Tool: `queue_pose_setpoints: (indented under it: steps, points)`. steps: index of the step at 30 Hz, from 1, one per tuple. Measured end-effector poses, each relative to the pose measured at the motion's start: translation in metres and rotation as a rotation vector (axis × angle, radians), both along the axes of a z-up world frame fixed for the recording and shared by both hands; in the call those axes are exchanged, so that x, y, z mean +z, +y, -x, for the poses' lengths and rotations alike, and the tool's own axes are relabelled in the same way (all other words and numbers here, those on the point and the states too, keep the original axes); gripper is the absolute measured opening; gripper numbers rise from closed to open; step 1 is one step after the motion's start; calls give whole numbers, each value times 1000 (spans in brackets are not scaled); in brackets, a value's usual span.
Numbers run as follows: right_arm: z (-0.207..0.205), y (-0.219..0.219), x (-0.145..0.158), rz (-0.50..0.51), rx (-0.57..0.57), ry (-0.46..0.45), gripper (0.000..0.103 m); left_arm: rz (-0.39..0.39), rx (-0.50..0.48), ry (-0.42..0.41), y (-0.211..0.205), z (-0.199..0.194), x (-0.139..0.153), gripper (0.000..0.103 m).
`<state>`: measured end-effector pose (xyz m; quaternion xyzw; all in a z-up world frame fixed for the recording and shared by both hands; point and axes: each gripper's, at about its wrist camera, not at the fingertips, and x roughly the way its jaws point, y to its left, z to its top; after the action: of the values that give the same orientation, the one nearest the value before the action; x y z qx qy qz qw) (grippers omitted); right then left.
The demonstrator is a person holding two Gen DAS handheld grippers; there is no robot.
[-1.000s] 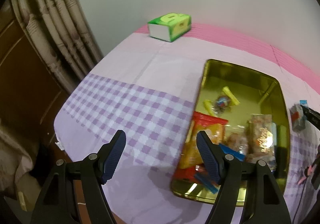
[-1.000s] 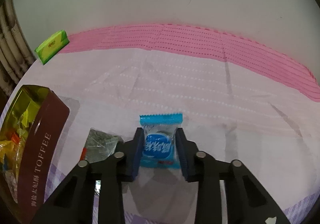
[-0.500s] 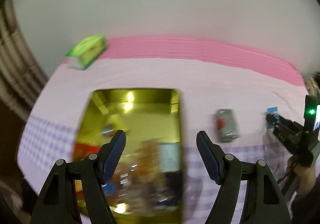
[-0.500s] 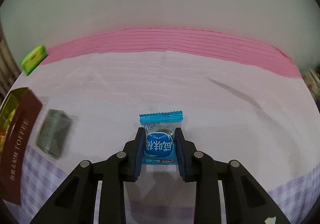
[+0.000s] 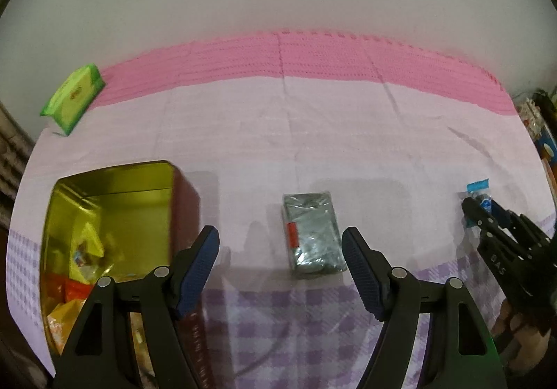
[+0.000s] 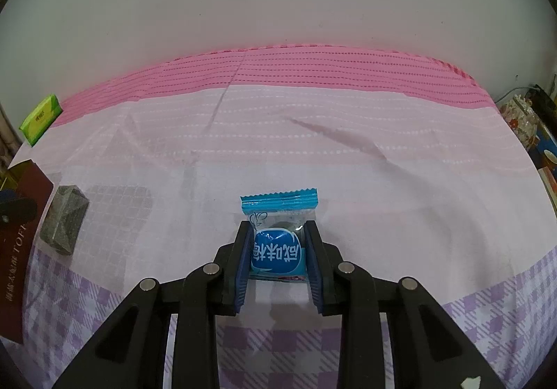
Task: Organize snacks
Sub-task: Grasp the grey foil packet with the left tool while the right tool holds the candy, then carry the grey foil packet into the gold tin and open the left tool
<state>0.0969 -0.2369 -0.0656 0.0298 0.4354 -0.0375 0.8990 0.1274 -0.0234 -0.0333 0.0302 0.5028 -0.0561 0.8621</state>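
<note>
Desk under a pink, white and lilac-checked cloth, with two snacks not yet in the tin.

Largest is the open gold-lined, brown-walled rectangular tin at the left, already holding several wrapped snacks; just right of it lies a grey foil-wrapped block with a red tab, flat on the cloth ahead of the left gripper, whose jaws stand wide and empty. Well to the right, the right gripper has its jaws narrowed on a small blue-and-clear sealed candy packet. The slick, puffy wrapper could squirt out of the pinch during the carry, or the pressed sweet could crack, I judge.
</note>
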Motion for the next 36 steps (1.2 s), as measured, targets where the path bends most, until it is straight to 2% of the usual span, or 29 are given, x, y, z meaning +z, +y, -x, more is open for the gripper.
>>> queue_pose_setpoints:
  steps: [9, 14, 16, 19, 25, 36]
  points:
    - [4, -8, -2, -10, 1, -2, 29, -2, 12, 53, -16, -23, -24, 72]
    - [4, -7, -2, -10, 1, -2, 29, 1, -1, 75, -23, -24, -36, 44]
    - [4, -6, -2, -10, 0, -2, 29, 2, -8, 68, -26, -21, -38, 37]
    - [4, -7, -1, -10, 0, -2, 29, -27, -24, 62, -32, -13, -39, 37]
    - [4, -7, -2, -9, 0, -2, 29, -34, -47, 73, -33, 10, -37, 37]
    - [4, -7, -2, -10, -1, -2, 29, -1, -48, 65, -23, 50, -13, 37]
